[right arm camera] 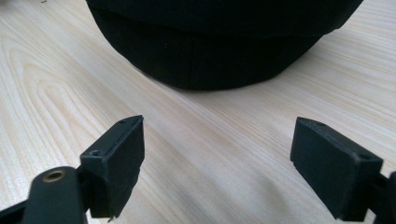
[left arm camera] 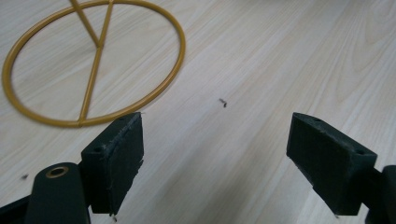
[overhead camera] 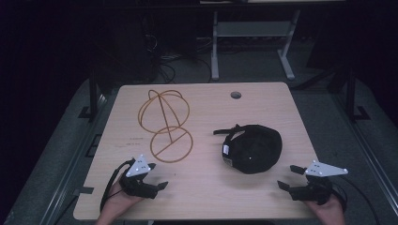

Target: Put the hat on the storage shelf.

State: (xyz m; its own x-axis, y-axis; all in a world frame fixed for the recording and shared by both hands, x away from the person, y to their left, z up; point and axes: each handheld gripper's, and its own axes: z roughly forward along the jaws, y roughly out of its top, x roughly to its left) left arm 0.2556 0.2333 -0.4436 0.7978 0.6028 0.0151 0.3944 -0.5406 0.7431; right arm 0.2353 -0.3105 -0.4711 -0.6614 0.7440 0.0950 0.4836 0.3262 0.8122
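The black cap (overhead camera: pixel 253 148) lies right of centre on the wooden surface (overhead camera: pixel 206 197), the gold wire stand (overhead camera: pixel 165 124) to its left. The left tool (overhead camera: pixel 159 183) gapes wide near the stand's ring; the right tool (overhead camera: pixel 287 177), equally wide and empty, seems near the cap.

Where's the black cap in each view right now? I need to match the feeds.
High view: the black cap lies right of centre on the table, ahead of the right gripper.
Left gripper view: the cap is not in it; the gold wire stand sits upper left.
Right gripper view: the cap spans the top, beyond the open jaws.
Shared landmark: the light wood tabletop.
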